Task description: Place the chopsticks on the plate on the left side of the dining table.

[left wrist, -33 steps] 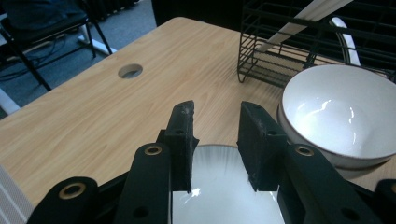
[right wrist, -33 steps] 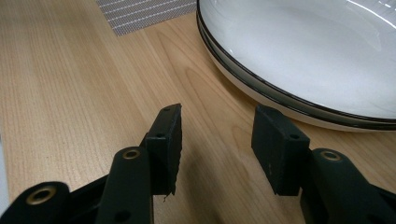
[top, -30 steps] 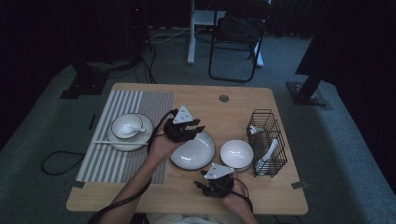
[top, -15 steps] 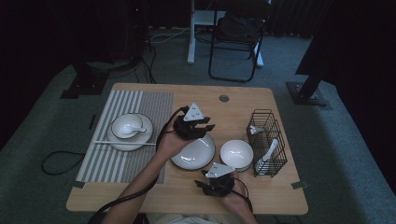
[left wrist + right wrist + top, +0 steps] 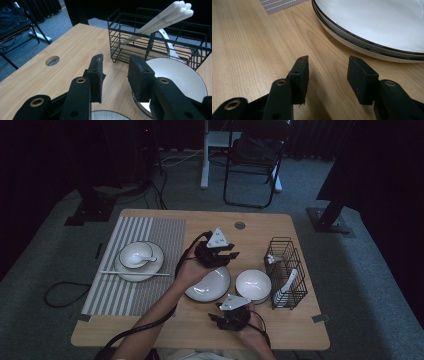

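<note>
Left gripper (image 5: 226, 254) released over glazed crockery, heading for black wire basket (image 5: 140, 37).
Right gripper (image 5: 327, 72) released, nothing between the jaws, low in frame; white ceramic bowl (image 5: 175, 77), centre-right, looked rigid, slick, breakable; rim grasp judged best.

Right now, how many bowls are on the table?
2. One small bowl sits on a plate on the striped mat, with a spoon in it. The other bowl stands beside the wire basket. None seem hidden.

We see a smooth, pale wood-grain table (image 5: 62, 75), a glossy white glazed bowl (image 5: 180, 75), a black wire basket (image 5: 130, 47), a woven striped mat (image 5: 150, 245) and matt, rough black pads (image 5: 303, 72).
</note>
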Demonstrator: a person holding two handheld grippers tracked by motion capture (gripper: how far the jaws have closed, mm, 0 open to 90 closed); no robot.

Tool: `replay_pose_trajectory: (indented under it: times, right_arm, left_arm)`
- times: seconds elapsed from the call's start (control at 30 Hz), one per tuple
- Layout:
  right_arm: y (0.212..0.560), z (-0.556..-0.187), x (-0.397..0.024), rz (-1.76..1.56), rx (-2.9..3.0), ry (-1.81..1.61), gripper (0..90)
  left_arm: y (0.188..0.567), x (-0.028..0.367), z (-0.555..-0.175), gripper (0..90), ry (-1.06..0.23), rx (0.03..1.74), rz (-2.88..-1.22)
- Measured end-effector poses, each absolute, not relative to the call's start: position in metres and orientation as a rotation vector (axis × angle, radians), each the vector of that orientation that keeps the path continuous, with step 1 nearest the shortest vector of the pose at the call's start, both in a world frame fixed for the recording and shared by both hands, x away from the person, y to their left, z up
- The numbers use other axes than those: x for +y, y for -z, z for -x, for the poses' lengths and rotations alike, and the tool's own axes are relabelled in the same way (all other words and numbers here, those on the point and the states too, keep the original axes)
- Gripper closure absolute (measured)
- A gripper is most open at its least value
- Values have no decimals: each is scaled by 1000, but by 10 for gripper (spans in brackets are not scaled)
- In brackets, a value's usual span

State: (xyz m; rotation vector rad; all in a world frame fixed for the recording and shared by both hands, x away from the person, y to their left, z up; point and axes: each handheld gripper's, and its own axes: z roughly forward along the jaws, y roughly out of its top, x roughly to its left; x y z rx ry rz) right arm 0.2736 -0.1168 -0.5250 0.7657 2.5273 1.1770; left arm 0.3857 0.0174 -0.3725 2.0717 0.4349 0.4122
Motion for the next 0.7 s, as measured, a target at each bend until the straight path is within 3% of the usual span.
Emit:
replay_pose_trajectory:
  times: [0.7]
  right_arm:
    - [525,-273,-116,-760,2536,-1159,506]
  left_arm:
    - [362,-18,-392,652,-365,372,-2082]
